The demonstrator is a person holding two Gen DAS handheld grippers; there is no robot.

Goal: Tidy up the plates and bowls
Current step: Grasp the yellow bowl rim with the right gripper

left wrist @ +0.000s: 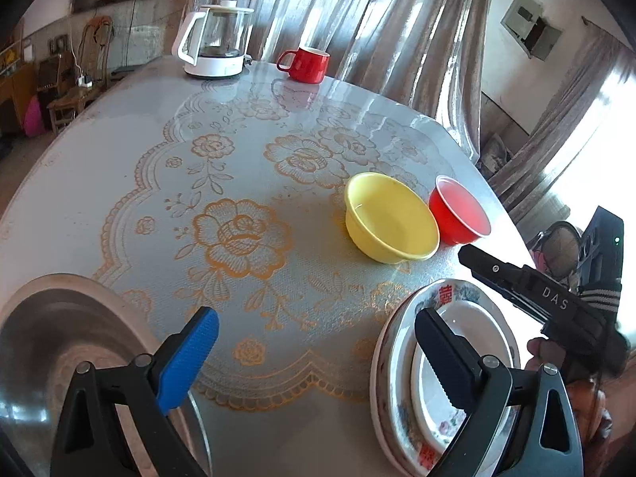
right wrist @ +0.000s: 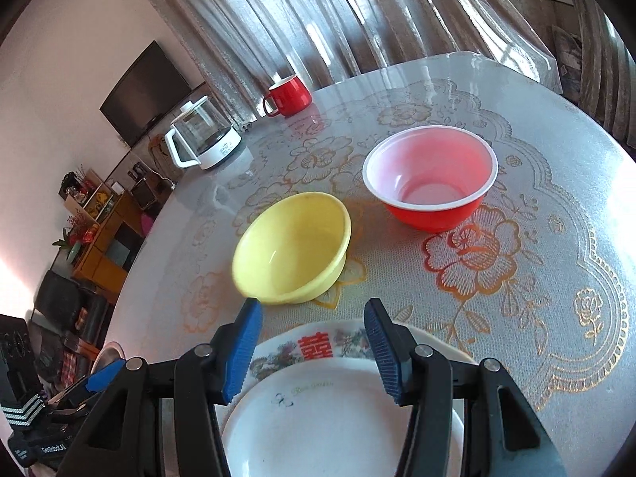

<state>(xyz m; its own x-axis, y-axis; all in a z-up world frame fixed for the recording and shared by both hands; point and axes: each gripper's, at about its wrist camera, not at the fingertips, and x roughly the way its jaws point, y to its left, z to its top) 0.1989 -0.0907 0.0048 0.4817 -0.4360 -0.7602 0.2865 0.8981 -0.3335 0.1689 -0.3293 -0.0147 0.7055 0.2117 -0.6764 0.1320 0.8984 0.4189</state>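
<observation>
Left gripper point(left wrist: 318, 342) jaws wide apart, holding nothing. Right gripper point(right wrist: 314, 342) half open, empty, over stacked plates point(right wrist: 318, 417) at 6 o'clock: plain white on floral with red character. Yellow bowl point(right wrist: 292, 248) at 11, red bowl point(right wrist: 431, 177), white inside, at 1, upright on table point(right wrist: 556, 183).

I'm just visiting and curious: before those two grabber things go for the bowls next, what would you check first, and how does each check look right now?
1. Left gripper fingers wide open, nothing between them: ok.
2. Right gripper fingers apart, holding nothing: ok.
3. Small white plate sits on patterned plate: ok.
4. Yellow bowl upright, empty: ok.
5. Red bowl upright, apart from the yellow one: ok.
6. Red mug and kettle far from the bowls: ok.
</observation>
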